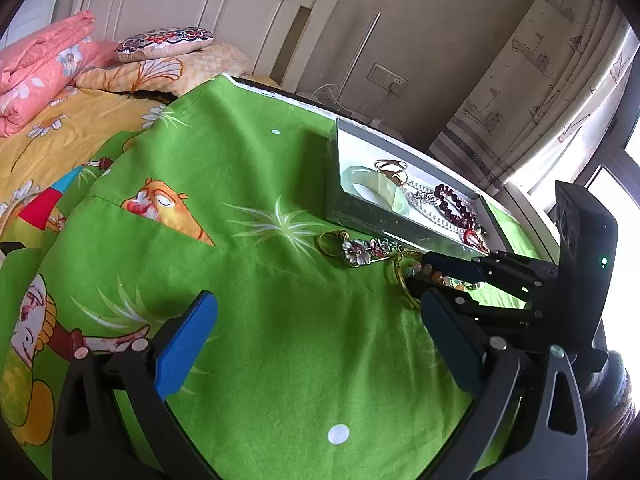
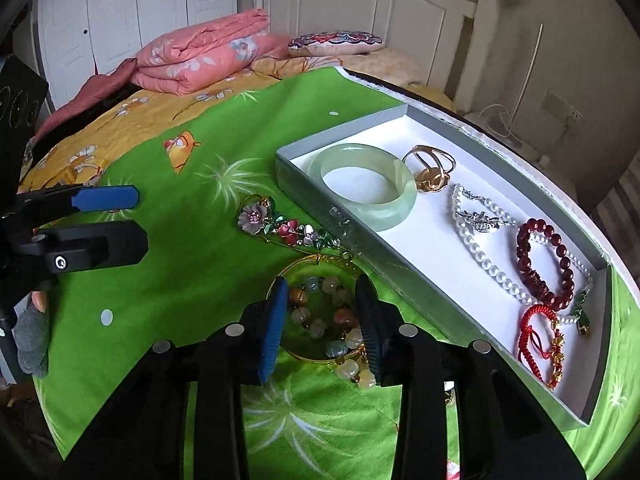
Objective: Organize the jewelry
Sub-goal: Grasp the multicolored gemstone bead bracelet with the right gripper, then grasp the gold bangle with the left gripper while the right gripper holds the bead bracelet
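A grey box (image 2: 400, 272) with a white floor holds a jade bangle (image 2: 364, 184), a gold ring (image 2: 430, 168), a pearl bracelet (image 2: 480, 240), a dark red bead bracelet (image 2: 540, 264) and a red cord bracelet (image 2: 540, 332). In front of it on the green cloth lie a flower brooch (image 2: 280, 224), a gold bangle (image 2: 320, 264) and a pastel bead bracelet (image 2: 328, 312). My right gripper (image 2: 322, 320) is open, its fingers either side of the bead bracelet. My left gripper (image 1: 316, 336) is open and empty over bare cloth. The box (image 1: 384, 224) and brooch (image 1: 360, 250) also show in the left view.
The green cartoon cloth (image 2: 180, 280) covers a round table beside a bed with a pink folded quilt (image 2: 200, 60) and a patterned pillow (image 2: 336, 42). The table's edge runs just behind the box. A curtain (image 1: 540, 80) and window are on the right.
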Tool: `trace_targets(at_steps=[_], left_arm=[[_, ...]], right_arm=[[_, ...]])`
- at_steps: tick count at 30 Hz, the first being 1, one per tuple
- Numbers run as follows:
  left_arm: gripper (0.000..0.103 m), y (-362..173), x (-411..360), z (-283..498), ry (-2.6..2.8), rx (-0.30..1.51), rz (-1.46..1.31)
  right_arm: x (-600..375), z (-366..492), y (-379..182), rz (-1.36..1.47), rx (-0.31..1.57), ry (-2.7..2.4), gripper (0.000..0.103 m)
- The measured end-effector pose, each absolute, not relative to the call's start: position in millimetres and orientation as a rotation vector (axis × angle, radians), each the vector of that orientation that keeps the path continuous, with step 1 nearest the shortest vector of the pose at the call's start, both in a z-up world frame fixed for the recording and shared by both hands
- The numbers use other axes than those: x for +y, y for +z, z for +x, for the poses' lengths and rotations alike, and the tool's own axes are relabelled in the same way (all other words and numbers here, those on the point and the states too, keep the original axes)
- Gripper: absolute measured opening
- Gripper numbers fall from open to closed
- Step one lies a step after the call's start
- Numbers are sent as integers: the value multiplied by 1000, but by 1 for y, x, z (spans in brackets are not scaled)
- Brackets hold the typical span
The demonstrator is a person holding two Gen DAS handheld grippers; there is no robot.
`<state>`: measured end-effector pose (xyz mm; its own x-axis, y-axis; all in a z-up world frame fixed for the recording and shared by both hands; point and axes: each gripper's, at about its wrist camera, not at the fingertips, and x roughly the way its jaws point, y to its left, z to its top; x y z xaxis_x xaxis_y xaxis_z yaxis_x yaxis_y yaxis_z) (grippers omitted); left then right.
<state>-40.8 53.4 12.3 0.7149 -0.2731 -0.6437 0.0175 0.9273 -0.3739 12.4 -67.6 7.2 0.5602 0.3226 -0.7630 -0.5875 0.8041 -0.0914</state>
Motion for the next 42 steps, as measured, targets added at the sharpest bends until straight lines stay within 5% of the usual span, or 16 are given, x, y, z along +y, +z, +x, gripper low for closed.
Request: trace_targets(at_steps=[5,9,25,42], left_arm=[[101,12,54,-40,-168,762,-359],[101,11,55,-39,-172,764,-362],[101,9,56,-37,-173,779,-359],[101,10,-47,-13,-286,890,-119]], right_arm=[[-69,13,8,-374,826,569,35],[-71,8,9,-338,817,556,9],[-148,-63,77,-4,542,519,10],[-230,-88,37,228,571,423,10]])
